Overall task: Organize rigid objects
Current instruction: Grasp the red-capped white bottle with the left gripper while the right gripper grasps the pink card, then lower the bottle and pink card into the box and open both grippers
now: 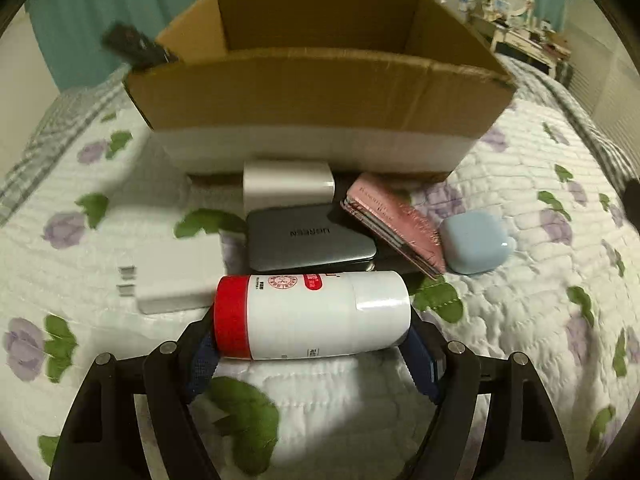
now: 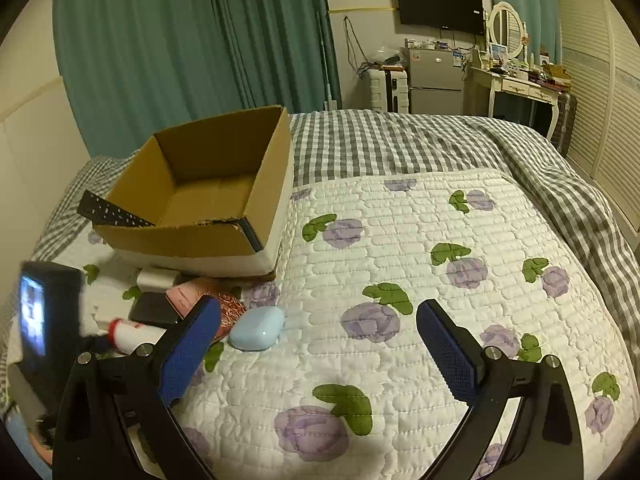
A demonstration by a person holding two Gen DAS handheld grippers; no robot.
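- Left gripper [image 1: 312, 344], lower centre of the left wrist view: blue-padded fingers clamped on the two ends of a white bottle with red cap [image 1: 312, 314], which lies crosswise, cap toward frame left
- Quilt [image 1: 520, 280], white with purple flowers, under everything
- Just above the bottle: grey UGREEN case [image 1: 310, 242]; white adapter [image 1: 288, 186] beyond it, against the box front
- Left of the bottle: flat white charger [image 1: 172, 276], prongs pointing frame left
- Right of the grey case: pink booklet stack [image 1: 396, 226], tilted; pale blue earbud case [image 1: 474, 246] just beside it
- Cardboard box [image 1: 320, 92] fills upper centre, open top; black remote [image 1: 136, 46] sticks over its upper left corner
- Right gripper [image 2: 318, 344], lower half of the right wrist view: fingers wide apart over bare quilt, holding nothing
- Same box [image 2: 192, 236] at centre left there, earbud case [image 2: 258, 328] near the left fingertip
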